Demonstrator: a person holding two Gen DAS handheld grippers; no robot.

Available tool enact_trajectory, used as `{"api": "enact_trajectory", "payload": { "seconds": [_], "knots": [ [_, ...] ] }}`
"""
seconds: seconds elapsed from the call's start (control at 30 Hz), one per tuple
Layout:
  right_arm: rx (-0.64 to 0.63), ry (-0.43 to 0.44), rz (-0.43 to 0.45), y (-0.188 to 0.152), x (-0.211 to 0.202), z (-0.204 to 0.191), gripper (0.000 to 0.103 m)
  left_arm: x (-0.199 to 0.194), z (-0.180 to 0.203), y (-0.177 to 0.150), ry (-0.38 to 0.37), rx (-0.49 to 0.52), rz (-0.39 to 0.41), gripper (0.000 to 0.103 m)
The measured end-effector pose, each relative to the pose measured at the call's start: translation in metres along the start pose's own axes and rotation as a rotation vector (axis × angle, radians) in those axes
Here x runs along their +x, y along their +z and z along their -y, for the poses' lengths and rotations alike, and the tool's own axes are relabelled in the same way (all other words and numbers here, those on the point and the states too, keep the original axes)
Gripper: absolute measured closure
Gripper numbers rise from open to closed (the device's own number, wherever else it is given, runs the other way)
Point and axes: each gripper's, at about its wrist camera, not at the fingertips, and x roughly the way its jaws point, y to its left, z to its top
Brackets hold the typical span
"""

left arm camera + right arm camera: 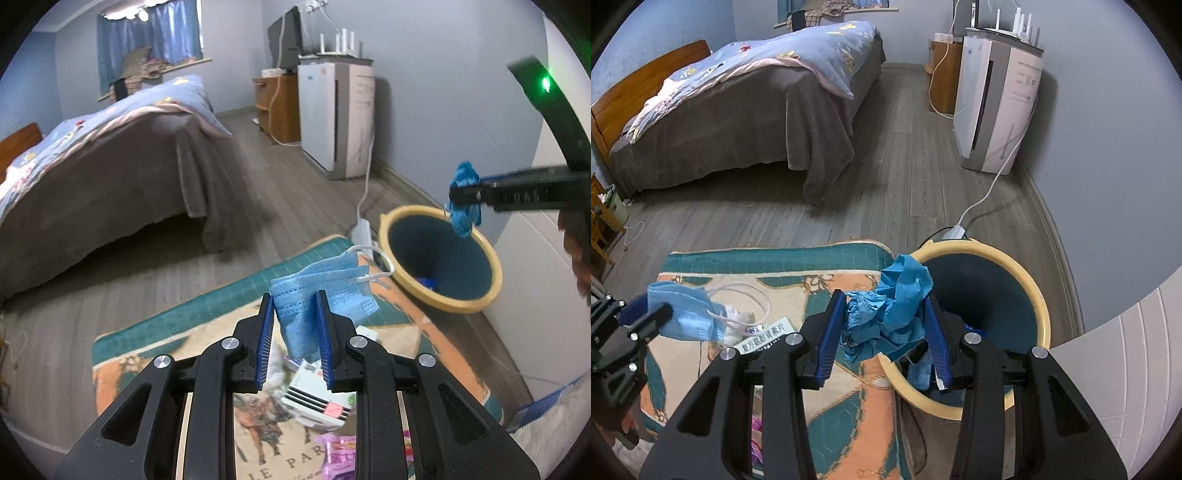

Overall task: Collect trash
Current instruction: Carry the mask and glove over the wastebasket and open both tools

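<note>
Presently, beside the mat [827,373] stands the bin [1039,295], its rim just under the right gripper [886,317], which is clamped on a crumpled blue glove [897,299], while the left gripper [295,325], farther from the bin over the mat, pinches a folded mask [317,291].

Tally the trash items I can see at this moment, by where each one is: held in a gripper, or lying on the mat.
Held in a gripper: 2, the face mask in the left gripper and the crumpled blue glove in the right gripper.
Lying on the mat: 3, the striped box, the pink wrapper and the white wad.
Total: 5
</note>
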Motion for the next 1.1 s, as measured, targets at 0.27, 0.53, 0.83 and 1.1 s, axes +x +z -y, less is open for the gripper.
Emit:
{"api": "enact_trajectory", "payload": {
  "seconds": [0.27, 0.53, 0.83, 1.1],
  "knots": [
    [0.024, -0.022, -0.036, -0.003, 0.016, 0.017, 0.061, 0.017, 0.021, -0.009, -0.045, 0.018, -0.041, 0.079],
    [0.066, -0.054, -0.068, -0.010, 0.027, 0.041, 0.061, 0.027, 0.042, 0.004, -0.046, 0.041, -0.051, 0.079],
    [0.134, -0.103, -0.067, -0.017, 0.037, 0.062, 0.061, 0.055, 0.067, 0.032, -0.069, 0.073, -0.099, 0.079],
    [0.194, -0.149, -0.057, -0.022, 0.046, 0.092, 0.061, 0.078, 0.084, 0.052, -0.059, 0.136, -0.127, 0.079]
  ]
}}
